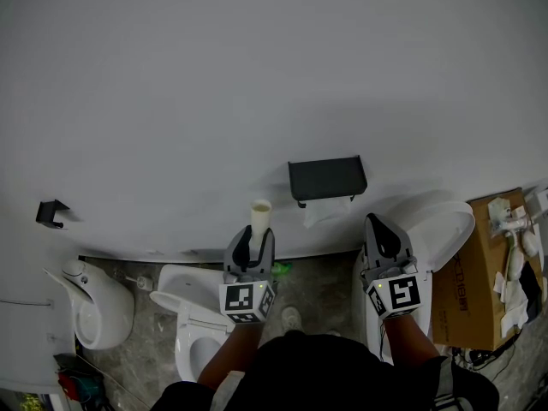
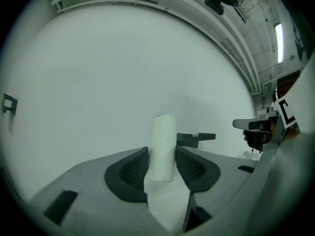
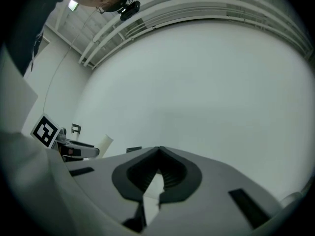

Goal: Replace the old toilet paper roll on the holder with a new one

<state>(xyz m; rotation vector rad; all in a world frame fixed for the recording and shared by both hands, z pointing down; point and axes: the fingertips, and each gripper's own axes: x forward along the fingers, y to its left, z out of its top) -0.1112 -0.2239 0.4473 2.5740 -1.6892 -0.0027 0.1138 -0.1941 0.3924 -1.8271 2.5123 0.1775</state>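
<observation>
The left gripper (image 1: 255, 245) is clamped on the spent tube (image 1: 260, 214) — bare cardboard, held upright by its lower part, just left of the black holder (image 1: 327, 178) and a little below it. Gripping it low and on end keeps it clear of the wall and easy to carry off, so I judge that the old roll is already off and disposal comes next. The right gripper (image 1: 383, 236) sits below the holder's right end with its jaws pressed together on nothing. Closed and empty, it looks free to fetch the new roll. A scrap of paper (image 1: 324, 213) hangs from the holder's underside; otherwise the holder looks bare. I can make out no fresh roll anywhere. The holder is fixed to a plain white wall (image 1: 257, 75), and beneath it lies a mottled grey floor (image 1: 318, 282). A white toilet (image 1: 445, 223) stands below and right of the holder, a cardboard box (image 1: 473, 281) further right, and another toilet (image 1: 190, 315) down to the left.
</observation>
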